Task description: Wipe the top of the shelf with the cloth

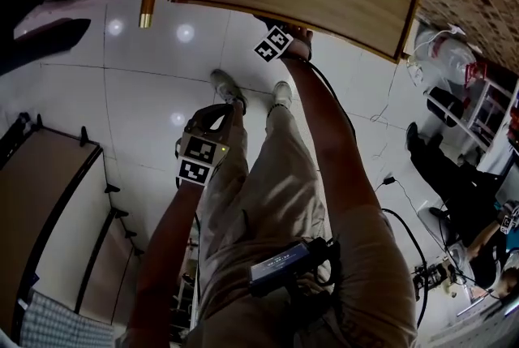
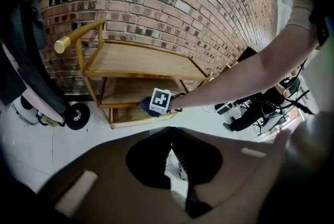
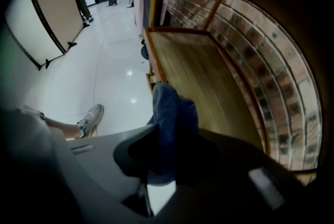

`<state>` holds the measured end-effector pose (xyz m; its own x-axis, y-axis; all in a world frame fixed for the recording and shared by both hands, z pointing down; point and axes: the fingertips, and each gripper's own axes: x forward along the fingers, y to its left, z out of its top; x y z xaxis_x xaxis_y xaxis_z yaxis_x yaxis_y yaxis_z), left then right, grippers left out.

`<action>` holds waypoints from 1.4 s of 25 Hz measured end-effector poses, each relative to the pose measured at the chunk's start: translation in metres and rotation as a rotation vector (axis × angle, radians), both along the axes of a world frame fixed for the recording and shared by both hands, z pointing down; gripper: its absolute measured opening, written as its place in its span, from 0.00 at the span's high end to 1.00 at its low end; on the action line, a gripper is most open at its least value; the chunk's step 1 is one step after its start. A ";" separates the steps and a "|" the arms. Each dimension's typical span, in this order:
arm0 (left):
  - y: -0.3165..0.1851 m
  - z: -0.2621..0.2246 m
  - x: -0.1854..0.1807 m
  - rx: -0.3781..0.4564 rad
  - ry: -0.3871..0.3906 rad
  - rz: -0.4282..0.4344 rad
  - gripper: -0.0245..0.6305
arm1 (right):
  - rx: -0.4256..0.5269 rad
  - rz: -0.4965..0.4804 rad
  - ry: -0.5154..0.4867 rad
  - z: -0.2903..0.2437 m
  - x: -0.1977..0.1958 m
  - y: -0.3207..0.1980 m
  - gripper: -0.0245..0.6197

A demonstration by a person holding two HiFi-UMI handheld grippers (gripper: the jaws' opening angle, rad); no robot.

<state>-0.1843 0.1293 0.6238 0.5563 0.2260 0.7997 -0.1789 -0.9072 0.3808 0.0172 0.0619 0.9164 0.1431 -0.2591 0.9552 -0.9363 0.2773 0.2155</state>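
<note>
Beside a brick wall (image 2: pixel 182 3), the shelf (image 2: pixel 141 61) stands on tile (image 2: pixel 28 147).

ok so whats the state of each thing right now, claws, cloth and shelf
left claw: shut, empty, away from the shelf
right claw: shut on the cloth
cloth: bunched up, at a lower board, not on the top
shelf: upright, top board bare
</note>
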 end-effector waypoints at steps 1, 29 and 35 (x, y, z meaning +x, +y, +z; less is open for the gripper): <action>0.003 0.001 0.004 0.000 0.000 0.005 0.96 | -0.029 0.023 0.001 0.004 0.009 0.017 0.85; 0.064 0.034 0.056 0.023 -0.054 0.126 0.96 | -0.043 0.330 0.125 -0.026 0.163 0.277 0.85; 0.057 0.054 0.052 0.032 -0.056 0.121 0.96 | 0.069 0.216 -0.022 -0.043 0.078 0.226 0.85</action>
